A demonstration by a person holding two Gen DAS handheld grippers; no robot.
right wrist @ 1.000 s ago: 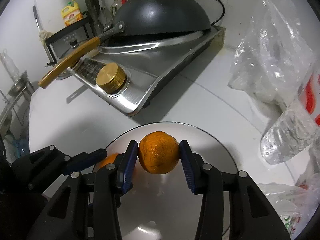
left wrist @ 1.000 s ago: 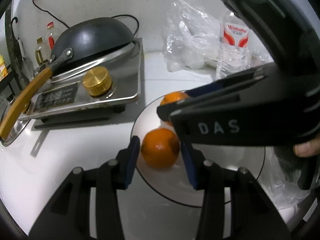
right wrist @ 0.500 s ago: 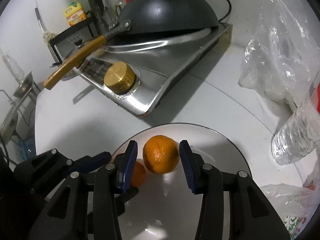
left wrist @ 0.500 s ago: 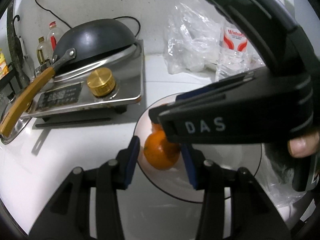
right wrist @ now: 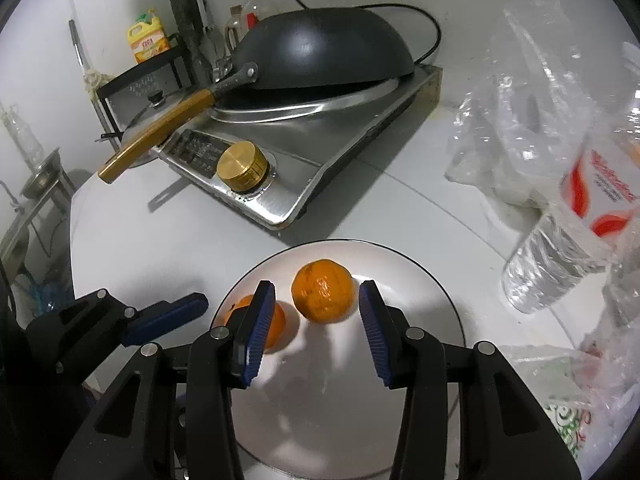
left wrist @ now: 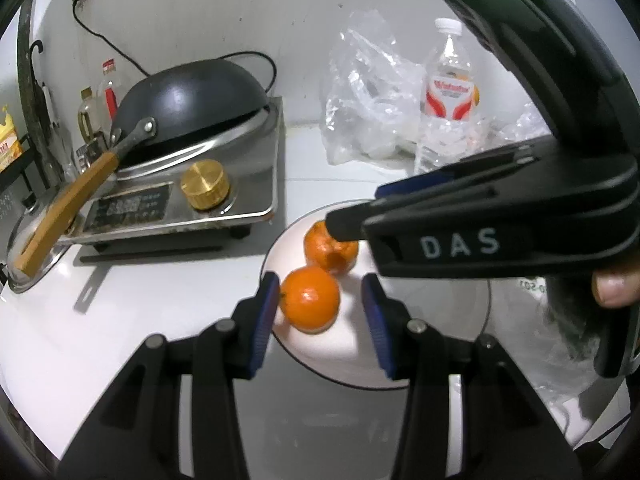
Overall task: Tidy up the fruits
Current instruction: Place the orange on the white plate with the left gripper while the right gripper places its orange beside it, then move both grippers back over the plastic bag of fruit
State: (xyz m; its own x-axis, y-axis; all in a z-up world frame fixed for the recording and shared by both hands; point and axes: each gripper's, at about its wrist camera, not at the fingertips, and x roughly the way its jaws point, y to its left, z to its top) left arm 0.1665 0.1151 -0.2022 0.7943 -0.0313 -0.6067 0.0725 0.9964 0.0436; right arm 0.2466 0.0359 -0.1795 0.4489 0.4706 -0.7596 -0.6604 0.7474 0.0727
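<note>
Oranges: one (right wrist: 323,297) near plate (right wrist: 432,280) centre, other (left wrist: 310,305) by its left rim; both set down, left gripper (left wrist: 320,322) and right gripper (right wrist: 316,330) jaws open, empty

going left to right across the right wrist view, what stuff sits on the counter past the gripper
yellow bottle → wok handle → brass knob → black wok → clear plastic bag → water bottle

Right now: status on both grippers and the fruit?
Left gripper open, right gripper open, nothing held. Two oranges resting on the white plate. Nothing blocking either gripper.
</note>
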